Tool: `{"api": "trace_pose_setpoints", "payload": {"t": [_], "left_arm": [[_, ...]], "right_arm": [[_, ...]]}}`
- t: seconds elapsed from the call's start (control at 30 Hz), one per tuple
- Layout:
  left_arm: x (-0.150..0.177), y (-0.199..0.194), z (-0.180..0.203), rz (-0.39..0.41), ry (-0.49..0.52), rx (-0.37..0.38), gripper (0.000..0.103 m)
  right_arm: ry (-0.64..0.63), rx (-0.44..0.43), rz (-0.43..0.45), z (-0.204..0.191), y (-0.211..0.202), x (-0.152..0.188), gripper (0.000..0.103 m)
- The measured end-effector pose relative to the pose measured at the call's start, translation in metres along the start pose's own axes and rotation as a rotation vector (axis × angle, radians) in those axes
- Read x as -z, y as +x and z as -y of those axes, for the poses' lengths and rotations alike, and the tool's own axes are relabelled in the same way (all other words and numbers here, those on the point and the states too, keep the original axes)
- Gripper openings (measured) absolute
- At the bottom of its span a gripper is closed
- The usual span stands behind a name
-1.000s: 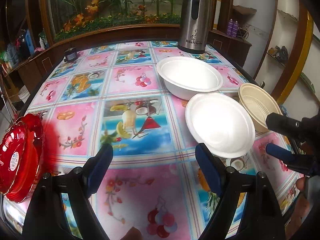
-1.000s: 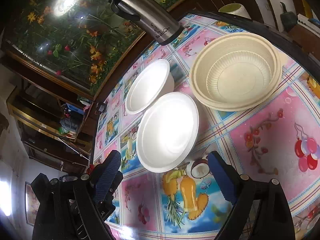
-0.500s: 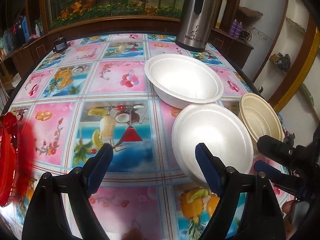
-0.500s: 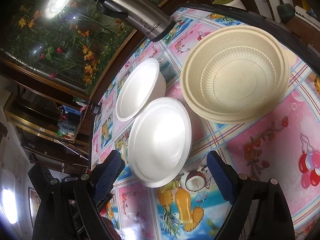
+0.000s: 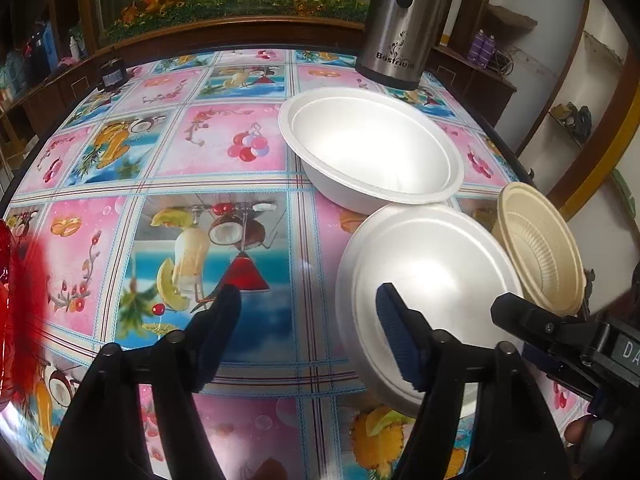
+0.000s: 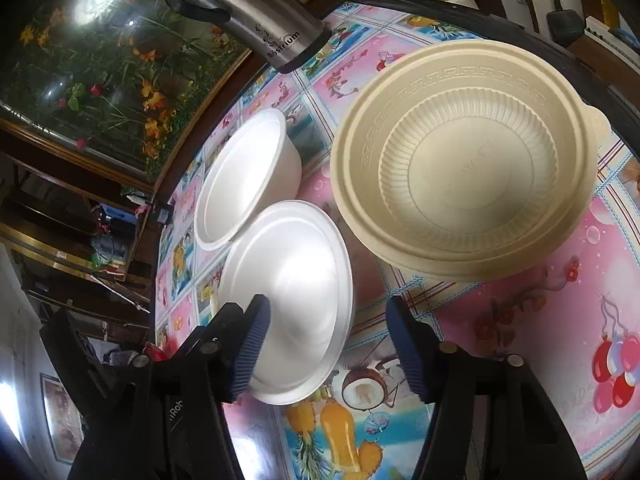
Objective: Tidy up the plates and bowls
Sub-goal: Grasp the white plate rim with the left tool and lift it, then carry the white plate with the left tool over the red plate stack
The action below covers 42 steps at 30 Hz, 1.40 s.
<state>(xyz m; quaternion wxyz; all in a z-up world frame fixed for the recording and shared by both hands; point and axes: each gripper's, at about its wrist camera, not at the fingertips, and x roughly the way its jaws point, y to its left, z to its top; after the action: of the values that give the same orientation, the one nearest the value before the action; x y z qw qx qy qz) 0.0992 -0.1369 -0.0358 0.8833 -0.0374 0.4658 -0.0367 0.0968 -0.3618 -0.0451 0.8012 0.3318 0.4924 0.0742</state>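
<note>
A white foam plate [image 5: 428, 280] lies on the patterned tablecloth, beside a white foam bowl [image 5: 372, 148] behind it and a cream plastic bowl [image 5: 536, 248] to its right. My left gripper [image 5: 308, 340] is open, its right finger over the plate's near-left rim. My right gripper [image 6: 328, 344] is open and empty; its left finger is over the plate [image 6: 292, 292] and the cream bowl [image 6: 464, 164] lies ahead, with the white bowl [image 6: 244, 184] to the left. The right gripper also shows in the left wrist view, low at the right edge.
A steel thermos jug [image 5: 400, 20] stands at the table's back right, also in the right wrist view [image 6: 248, 20]. Red plates [image 5: 6, 312] sit at the left edge. The table edge [image 5: 520, 172] runs close behind the cream bowl. A small dark object [image 5: 112, 76] sits far left.
Both grippers have moved forward towards the white plate and bowls. The red plates have slid almost out of the left wrist view. The dishes have not moved.
</note>
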Motion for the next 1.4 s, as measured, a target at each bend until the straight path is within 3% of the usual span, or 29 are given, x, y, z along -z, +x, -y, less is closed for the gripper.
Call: {"api": "trace_pose_setpoints", "payload": {"t": [0.4,0.5,0.67,0.9,1.4], "left_arm": [[0.004,0.001,0.012,-0.013,0.053,0.001,0.019],[0.004,-0.001,0.014,-0.013,0.066,0.003,0.013],[0.004,-0.001,0.01,-0.023,0.056,0.022,0.012],[0.003,-0.001,-0.002,-0.058,0.011,0.106,0.01],[0.019,-0.037,-0.019,0.007,0.009,0.058,0.009]], "right_arm": [[-0.023,0.028,-0.016,-0.003,0.008,0.001,0.018],[-0.031,0.025,-0.02,-0.005,0.009,0.002,0.012],[-0.04,0.025,-0.019,-0.007,0.008,0.005,0.011],[-0.034,0.029,-0.017,-0.006,0.006,0.007,0.011],[-0.098,0.005,-0.012,-0.027,-0.004,0.028,0.009]]}}
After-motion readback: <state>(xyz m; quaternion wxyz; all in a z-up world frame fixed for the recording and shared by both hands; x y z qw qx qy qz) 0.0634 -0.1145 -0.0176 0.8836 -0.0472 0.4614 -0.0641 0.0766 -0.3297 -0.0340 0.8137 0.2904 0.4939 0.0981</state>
